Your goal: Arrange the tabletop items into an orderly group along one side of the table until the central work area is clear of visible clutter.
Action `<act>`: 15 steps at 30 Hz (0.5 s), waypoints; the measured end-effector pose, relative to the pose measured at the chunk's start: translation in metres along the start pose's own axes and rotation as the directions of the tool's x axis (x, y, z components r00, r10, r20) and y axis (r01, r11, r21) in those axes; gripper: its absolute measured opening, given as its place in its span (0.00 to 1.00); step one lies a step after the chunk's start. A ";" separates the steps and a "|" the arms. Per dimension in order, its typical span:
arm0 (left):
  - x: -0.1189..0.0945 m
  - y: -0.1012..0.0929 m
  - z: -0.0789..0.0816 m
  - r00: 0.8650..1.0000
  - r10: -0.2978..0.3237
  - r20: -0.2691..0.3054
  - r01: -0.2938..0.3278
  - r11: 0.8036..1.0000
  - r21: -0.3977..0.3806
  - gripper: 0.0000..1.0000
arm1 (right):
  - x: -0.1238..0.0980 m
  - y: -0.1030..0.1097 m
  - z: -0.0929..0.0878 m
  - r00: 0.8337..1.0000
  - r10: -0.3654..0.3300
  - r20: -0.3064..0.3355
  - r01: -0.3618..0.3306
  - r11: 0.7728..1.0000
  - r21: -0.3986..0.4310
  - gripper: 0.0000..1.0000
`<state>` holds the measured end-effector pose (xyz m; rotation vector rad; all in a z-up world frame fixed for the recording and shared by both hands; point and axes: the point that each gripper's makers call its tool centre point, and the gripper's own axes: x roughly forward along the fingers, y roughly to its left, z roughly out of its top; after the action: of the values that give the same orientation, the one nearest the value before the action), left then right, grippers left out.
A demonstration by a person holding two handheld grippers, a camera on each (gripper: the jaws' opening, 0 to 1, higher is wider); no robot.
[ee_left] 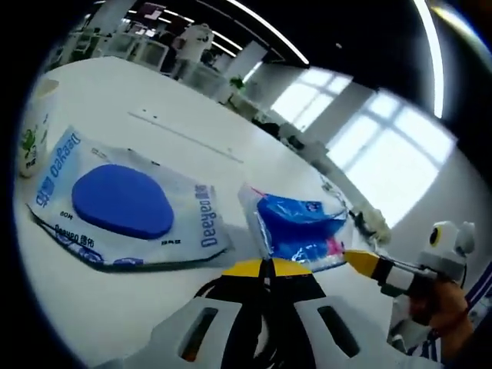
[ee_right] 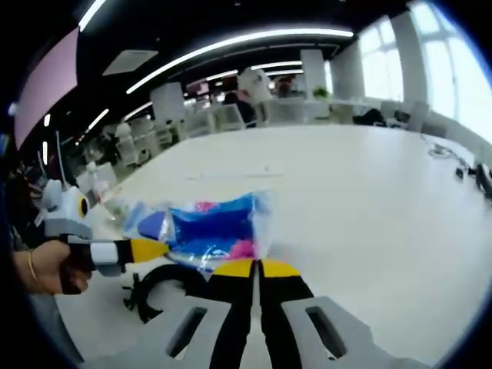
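Left tongs (ee_left: 265, 265): jaws together, clamped on the near edge of a small blue pack (ee_left: 298, 228). Right tongs (ee_right: 256, 267): jaws together, clamped on the same pack (ee_right: 214, 229) from the opposite edge. The pack is held between the two tongs above the white table (ee_left: 184, 123). Its print is too blurred to read.

Left of the left tongs, one large clear pouch (ee_left: 123, 207) lies flat on the table, with a blue oval pad inside. Legible printing on its borders: "Daeyang", repeated. Beyond the pouch stands one white cup (ee_left: 32, 131) with a green mark.

Below and left of the right tongs lies one black ring (ee_right: 160, 288).
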<state>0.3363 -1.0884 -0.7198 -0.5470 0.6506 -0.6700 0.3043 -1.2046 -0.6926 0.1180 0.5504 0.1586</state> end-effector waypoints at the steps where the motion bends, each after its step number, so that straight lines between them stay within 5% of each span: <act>1: 0.002 0.000 0.001 1.000 0.002 0.014 -0.002 1.000 0.004 0.02 | 0.001 -0.001 -0.001 1.000 -0.002 -0.002 0.002 1.000 0.000 0.00; 15: 0.019 0.008 -0.005 0.999 0.039 0.025 -0.036 0.995 -0.089 0.02 | 0.022 -0.019 -0.010 1.000 -0.014 -0.012 0.014 0.999 0.031 0.00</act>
<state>0.3475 -1.0977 -0.7353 -0.6234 0.6658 -0.5997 0.3196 -1.2186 -0.7148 0.1435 0.5653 0.1374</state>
